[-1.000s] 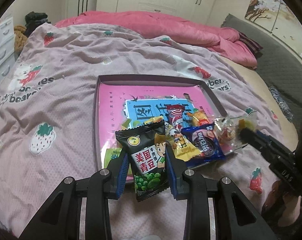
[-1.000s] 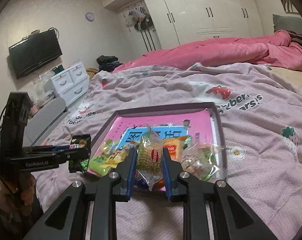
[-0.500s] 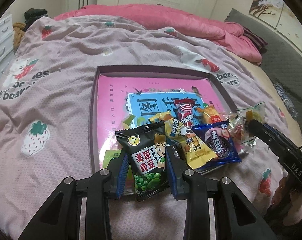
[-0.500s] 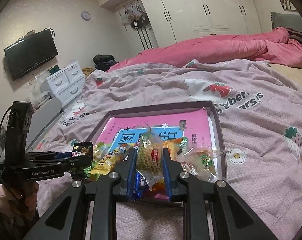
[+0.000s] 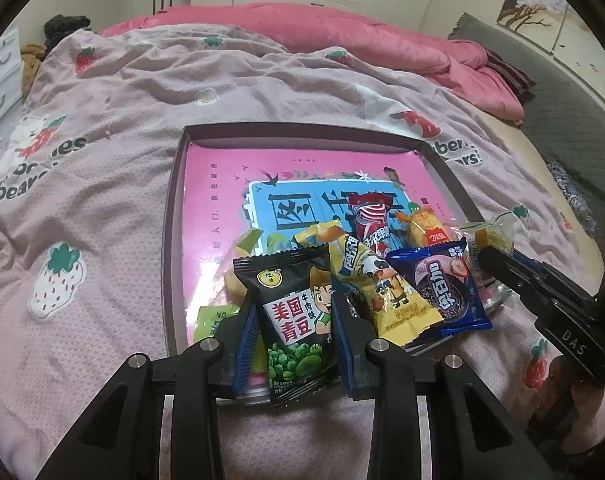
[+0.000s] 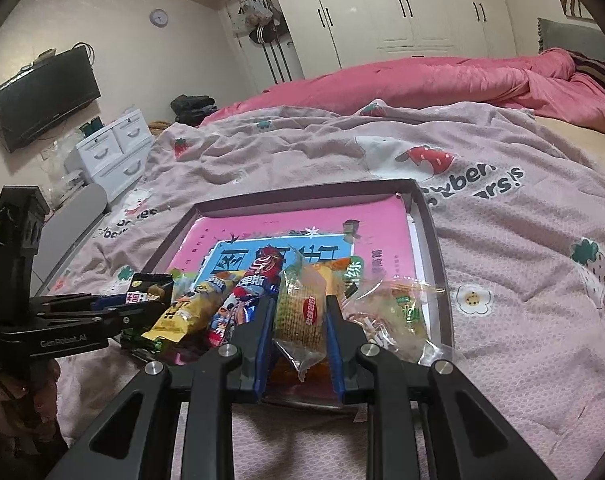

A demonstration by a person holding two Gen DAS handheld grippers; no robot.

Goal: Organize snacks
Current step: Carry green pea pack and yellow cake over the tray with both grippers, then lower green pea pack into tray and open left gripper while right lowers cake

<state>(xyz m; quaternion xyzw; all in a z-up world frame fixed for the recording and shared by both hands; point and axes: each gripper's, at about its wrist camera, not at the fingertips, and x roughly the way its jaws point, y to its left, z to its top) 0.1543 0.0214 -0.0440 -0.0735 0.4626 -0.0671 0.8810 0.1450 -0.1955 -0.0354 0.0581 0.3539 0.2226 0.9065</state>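
Glossy foil green-pea packet [image 5: 298, 320], clear crinkly wrapper [image 6: 302, 320], shiny pink tray [image 5: 222, 184]; textured, seemingly cotton blanket [image 5: 114, 120]

"美国青豆" and "牛肉味" are printed on the black crinkle-edged green-pea packet [image 5: 298, 312]. "DAS" is marked on the black body of the right tool [image 5: 573, 339], "GenRobot.AI" on the black body of the left tool [image 6: 62, 342]. "bears!" is printed on the pink strawberry-patterned bedspread [image 6: 502, 184].
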